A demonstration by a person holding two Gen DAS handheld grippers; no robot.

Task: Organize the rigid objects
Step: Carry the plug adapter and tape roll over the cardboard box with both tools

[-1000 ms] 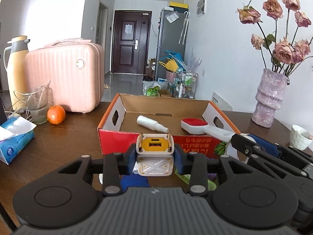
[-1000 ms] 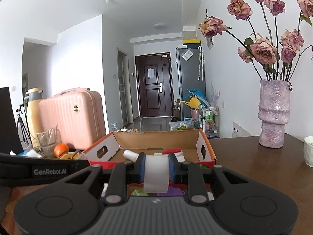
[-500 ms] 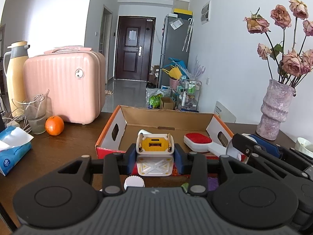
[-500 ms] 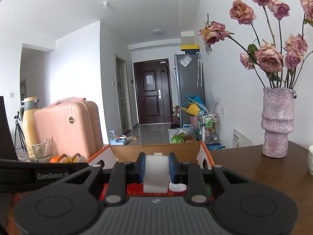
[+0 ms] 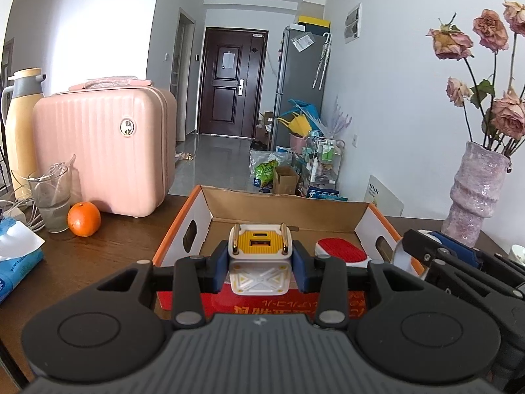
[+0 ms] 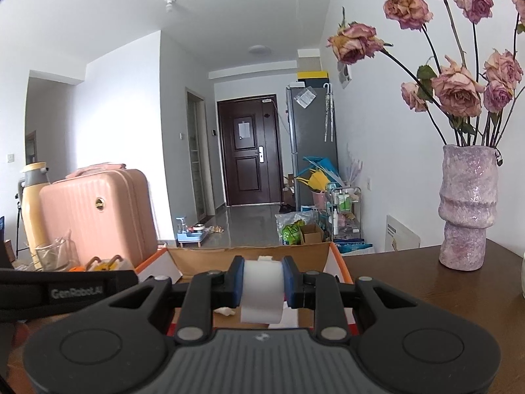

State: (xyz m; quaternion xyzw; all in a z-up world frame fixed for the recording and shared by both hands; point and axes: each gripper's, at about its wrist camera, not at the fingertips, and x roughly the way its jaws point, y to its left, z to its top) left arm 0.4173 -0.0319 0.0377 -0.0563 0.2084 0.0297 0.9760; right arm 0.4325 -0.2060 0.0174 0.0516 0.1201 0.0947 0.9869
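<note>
My left gripper [image 5: 260, 264] is shut on a white and yellow charger block [image 5: 259, 262] and holds it above the near wall of an open cardboard box [image 5: 288, 207]. A red and white brush [image 5: 341, 251] lies inside the box at the right. My right gripper [image 6: 262, 282] is shut on a white roll [image 6: 261, 290] and holds it above the near side of the same box [image 6: 249, 256]. The right gripper also shows at the right edge of the left wrist view [image 5: 459, 262]. The left gripper shows at the left of the right wrist view [image 6: 65, 289].
A pink suitcase [image 5: 101, 151], a cream thermos [image 5: 19, 131], a glass [image 5: 52, 197], an orange [image 5: 83, 219] and a blue tissue pack [image 5: 16, 256] stand on the brown table at the left. A purple vase of dried roses [image 6: 466, 210] stands at the right.
Both grippers have risen and moved forward toward the box, each still holding its object. The white bottle seen in the box earlier is now hidden behind the charger block.
</note>
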